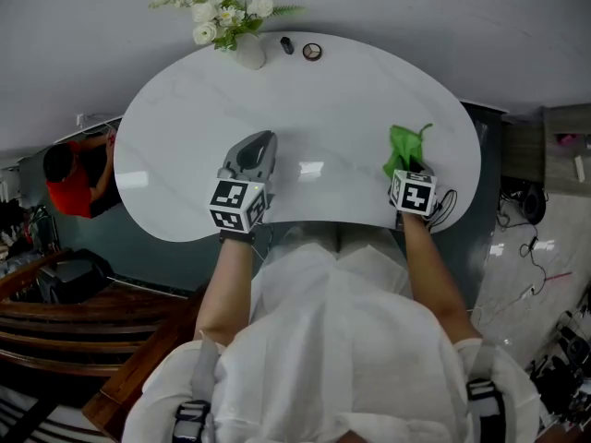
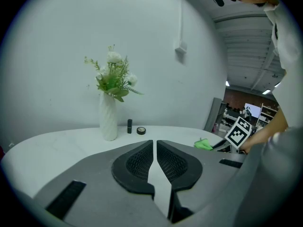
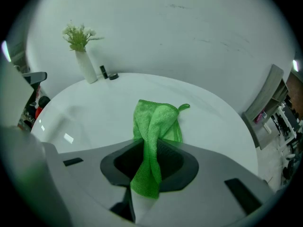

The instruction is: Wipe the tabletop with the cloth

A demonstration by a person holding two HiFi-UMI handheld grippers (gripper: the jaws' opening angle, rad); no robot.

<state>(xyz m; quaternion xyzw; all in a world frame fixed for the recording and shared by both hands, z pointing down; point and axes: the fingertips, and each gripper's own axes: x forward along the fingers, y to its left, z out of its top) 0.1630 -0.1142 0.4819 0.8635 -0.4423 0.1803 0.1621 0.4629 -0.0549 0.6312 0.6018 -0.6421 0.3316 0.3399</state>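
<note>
Person in a red top [image 1: 72,178]: low at the far left, off the counter's left end.

Counter [image 1: 351,100]: white, kidney-shaped, pale marbling.

Left claw [image 2: 155,145]: over the near edge, left of centre. Its dark ribbed pads are drawn together with only a sliver of a gap, and nothing sits between them.

White vase of pale flowers [image 1: 249,52]: upright at the far edge. Just right of it stand a small dark cylinder [image 1: 287,45] and a small round item [image 1: 312,52], close together but apart.

Green cloth [image 3: 156,126]: on the right lobe, well apart from the vase. A twisted fold is pinched in the right claw [image 1: 411,166]. The rest is bunched ahead of it, loop tag at the far right corner. Contact with the surface cannot be confirmed.
</note>
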